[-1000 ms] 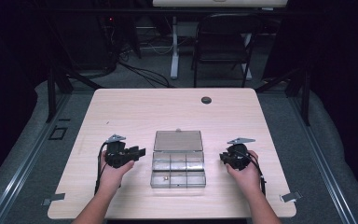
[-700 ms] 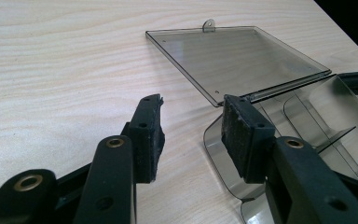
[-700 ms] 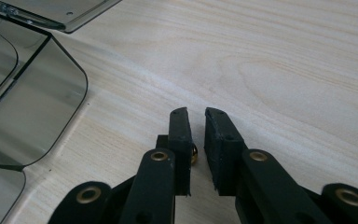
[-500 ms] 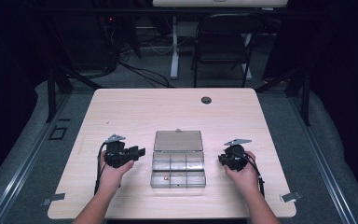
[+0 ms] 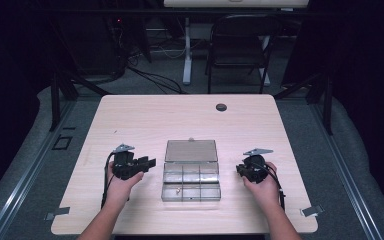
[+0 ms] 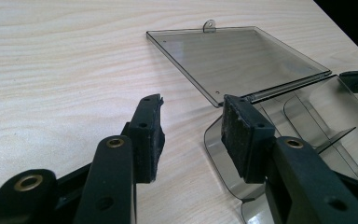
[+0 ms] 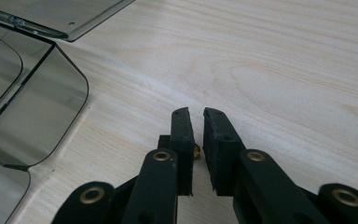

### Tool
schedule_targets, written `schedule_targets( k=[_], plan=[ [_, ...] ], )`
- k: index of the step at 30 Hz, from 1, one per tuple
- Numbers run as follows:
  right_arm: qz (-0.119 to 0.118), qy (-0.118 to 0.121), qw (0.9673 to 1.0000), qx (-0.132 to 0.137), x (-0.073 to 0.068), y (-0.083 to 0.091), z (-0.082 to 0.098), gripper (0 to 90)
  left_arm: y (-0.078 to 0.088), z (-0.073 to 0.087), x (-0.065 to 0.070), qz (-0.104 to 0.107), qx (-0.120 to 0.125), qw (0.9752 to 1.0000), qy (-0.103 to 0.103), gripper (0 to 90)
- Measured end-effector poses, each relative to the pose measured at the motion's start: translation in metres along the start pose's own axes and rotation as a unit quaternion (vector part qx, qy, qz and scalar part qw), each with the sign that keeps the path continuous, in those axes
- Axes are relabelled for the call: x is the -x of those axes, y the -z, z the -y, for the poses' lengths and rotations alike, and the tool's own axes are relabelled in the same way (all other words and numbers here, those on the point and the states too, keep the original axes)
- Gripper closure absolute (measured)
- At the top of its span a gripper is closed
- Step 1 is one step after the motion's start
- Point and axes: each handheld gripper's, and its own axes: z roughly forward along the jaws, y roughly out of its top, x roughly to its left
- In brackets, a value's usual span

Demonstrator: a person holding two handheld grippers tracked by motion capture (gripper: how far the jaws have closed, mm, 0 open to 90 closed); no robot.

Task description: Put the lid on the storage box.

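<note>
On the left side of the table (image 5: 140, 120), the left gripper (image 5: 150, 162) rests in the person's left hand (image 5: 120, 182), pointing right toward the clear plastic box (image 5: 191, 180). In the left gripper view its jaws stand apart with nothing between them, one pad over bare wood and the other just over the near left corner of the box.

The box sits in the middle of the table, near the person's edge. Its lid (image 5: 191, 150) is swung open and lies flat on the far side, joined along the hinge. The tray is split into small compartments, and one holds a tiny brass-coloured piece (image 5: 179, 189).

Just right of the box, the right gripper (image 5: 240, 170) sits low over the wood in the right hand (image 5: 262, 187). Its jaws have just been closing, and in the right gripper view they are nearly together, pinching a small brass piece (image 7: 196, 151) between the pads.

A dark round cap (image 5: 221, 107) lies at the far edge of the table.
</note>
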Motion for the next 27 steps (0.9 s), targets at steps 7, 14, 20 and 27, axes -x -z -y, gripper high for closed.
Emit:
schedule_targets(
  k=[7, 14, 20, 27],
  plan=[
    [0.003, -0.004, 1.0000, 0.001, 0.0025, -0.0001, 0.0010, 82.4, 0.0006, -0.0002, 0.0000, 0.001, 0.002, 1.0000, 0.000, 57.8],
    [0.000, -0.007, 1.0000, -0.006, 0.0022, 0.0000, 0.0016, 82.1, 0.0007, -0.0004, -0.0007, 0.001, 0.002, 1.0000, -0.001, 57.8],
    [0.001, 0.002, 0.9999, -0.017, 0.0000, -0.0019, 0.0025, 85.0, 0.0011, -0.0005, -0.0008, 0.000, 0.003, 1.0000, 0.000, 57.9],
    [0.002, 0.000, 0.9999, -0.015, -0.0016, -0.0030, 0.0031, 86.6, 0.0014, -0.0007, -0.0007, -0.001, 0.005, 1.0000, 0.000, 57.9]
  ],
)
